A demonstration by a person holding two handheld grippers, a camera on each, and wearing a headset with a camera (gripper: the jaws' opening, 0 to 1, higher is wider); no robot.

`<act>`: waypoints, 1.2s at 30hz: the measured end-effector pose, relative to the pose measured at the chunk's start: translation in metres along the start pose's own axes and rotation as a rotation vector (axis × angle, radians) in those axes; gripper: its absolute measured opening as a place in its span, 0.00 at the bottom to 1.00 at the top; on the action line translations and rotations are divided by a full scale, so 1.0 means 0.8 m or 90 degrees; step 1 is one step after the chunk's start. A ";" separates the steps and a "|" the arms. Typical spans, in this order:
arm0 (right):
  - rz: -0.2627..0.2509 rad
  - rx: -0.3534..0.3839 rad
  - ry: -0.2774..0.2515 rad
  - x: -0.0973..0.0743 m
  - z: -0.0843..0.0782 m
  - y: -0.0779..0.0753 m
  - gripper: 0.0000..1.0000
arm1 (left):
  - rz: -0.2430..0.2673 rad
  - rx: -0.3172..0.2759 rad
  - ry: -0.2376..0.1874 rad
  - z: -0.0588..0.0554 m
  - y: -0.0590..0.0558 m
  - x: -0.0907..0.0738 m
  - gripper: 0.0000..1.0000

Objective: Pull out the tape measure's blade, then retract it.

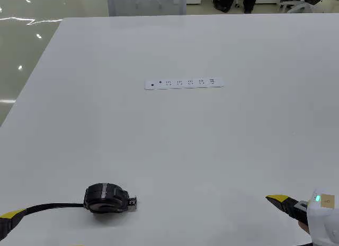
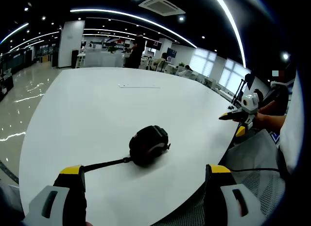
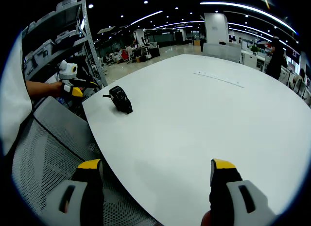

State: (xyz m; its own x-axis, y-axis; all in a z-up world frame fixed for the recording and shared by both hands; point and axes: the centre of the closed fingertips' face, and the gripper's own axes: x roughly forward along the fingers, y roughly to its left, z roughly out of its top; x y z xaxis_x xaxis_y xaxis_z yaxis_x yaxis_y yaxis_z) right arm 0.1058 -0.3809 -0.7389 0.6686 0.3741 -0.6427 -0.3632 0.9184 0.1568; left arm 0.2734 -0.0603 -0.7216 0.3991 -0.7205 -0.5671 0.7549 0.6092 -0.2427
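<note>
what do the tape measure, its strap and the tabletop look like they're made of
Tape measure: likely hard plastic, perhaps rubber-coated, going by its dull black casing with a grey band. Strap: probably woven or rubbery cord; it lies limp, curved and matte. Tabletop: smooth white laminate or similar, with a faint sheen.

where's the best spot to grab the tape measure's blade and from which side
Pinch the small hook at the blade's tip, which pokes out of the black case on the end away from the strap. It points toward the right gripper, so coming in from that side with open jaws looks best.
</note>
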 end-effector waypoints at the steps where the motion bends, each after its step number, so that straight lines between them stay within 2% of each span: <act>1: 0.001 0.000 0.000 0.000 0.000 0.000 0.92 | 0.001 0.002 0.000 0.000 0.000 0.000 1.00; 22: 0.002 0.000 0.002 0.001 -0.001 0.001 0.92 | -0.004 -0.001 0.001 -0.001 -0.001 0.001 1.00; 36: 0.008 -0.001 0.008 0.006 0.000 -0.001 0.92 | -0.015 0.015 -0.005 0.008 -0.003 0.007 1.00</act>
State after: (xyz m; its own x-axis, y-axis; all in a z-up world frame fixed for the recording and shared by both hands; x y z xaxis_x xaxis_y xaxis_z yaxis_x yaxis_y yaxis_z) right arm 0.1087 -0.3798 -0.7421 0.6558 0.3837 -0.6502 -0.3724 0.9136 0.1635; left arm 0.2772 -0.0675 -0.7194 0.3854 -0.7371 -0.5551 0.7760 0.5844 -0.2374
